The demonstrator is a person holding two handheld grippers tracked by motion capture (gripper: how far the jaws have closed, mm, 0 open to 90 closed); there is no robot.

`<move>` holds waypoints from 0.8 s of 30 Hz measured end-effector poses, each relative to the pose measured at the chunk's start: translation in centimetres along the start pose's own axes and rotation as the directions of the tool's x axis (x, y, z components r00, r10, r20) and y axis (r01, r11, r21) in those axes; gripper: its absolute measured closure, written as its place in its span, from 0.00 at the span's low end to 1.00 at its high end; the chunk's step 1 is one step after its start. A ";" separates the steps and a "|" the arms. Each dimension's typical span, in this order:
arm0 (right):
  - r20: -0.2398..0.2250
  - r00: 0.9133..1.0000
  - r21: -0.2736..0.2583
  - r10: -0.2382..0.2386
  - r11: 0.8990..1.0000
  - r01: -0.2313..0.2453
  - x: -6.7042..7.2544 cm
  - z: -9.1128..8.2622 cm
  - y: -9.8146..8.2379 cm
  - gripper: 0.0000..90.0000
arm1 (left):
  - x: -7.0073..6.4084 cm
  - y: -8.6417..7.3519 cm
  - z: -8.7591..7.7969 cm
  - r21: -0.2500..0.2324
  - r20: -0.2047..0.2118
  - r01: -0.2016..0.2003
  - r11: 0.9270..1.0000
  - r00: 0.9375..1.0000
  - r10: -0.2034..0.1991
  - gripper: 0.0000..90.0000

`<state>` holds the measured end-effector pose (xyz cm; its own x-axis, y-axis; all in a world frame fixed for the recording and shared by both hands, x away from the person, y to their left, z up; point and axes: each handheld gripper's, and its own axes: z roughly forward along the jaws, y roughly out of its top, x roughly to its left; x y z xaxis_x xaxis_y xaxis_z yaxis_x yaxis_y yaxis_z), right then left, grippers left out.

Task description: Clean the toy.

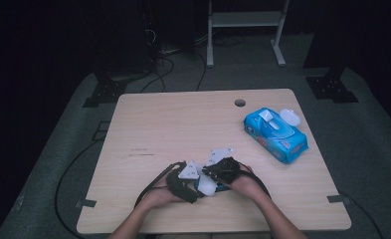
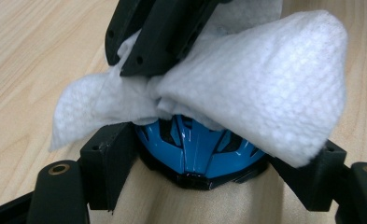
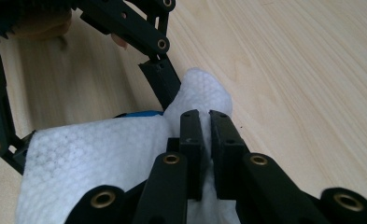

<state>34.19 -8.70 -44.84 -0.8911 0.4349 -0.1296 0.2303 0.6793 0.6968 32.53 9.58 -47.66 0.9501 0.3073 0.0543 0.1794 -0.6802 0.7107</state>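
**Wiping a small blue helmet, one tool holding, one tool rubbing**

Nearest the lower edge of the high view, the person's two hands meet just below the centre of the table (image 1: 148, 124), each carrying a tool. The left tool (image 1: 185, 186) sits at lower centre-left, its jaws set apart around a small glossy blue helmet (image 2: 197, 151). In the left gripper view the helmet lies low in the middle of the frame, a jaw block at either side of it; it looks clamped so that it cannot slide while it is cleaned, though the exact contact on the right side is hidden by cloth.

Just above it, the right tool (image 3: 207, 135) has its jaws pinched nearly together on a white wet wipe (image 2: 265, 88). The wipe drapes over the helmet's top, so the grip seems meant to press and drag the cloth across the shell.

Farther off, toward the right of the high view, a blue wipe pack (image 1: 276, 134) lies on the table with its lid flap open, well apart from the hands, probably the source of the wipe. Beyond the table's far edge, cables and a white frame stand on the dark floor.
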 end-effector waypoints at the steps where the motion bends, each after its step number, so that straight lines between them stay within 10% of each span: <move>1: 0.000 1.000 0.000 0.000 1.000 0.000 0.0 0.0 0.0 0.93 | 0.0 0.0 0.0 0.001 -0.001 0.000 1.000 1.000 0.000 0.28; 24: 0.050 0.994 0.010 0.101 0.995 -0.102 -2.4 -2.9 -3.1 0.93 | 0.2 0.0 0.0 0.003 0.009 0.008 1.000 1.000 -0.008 0.28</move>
<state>34.44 -13.56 -44.65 -0.8426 0.5304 -0.0933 0.3239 0.6375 0.6991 32.70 9.60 -47.69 0.9509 0.3066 0.0422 0.1877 -0.6796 0.7091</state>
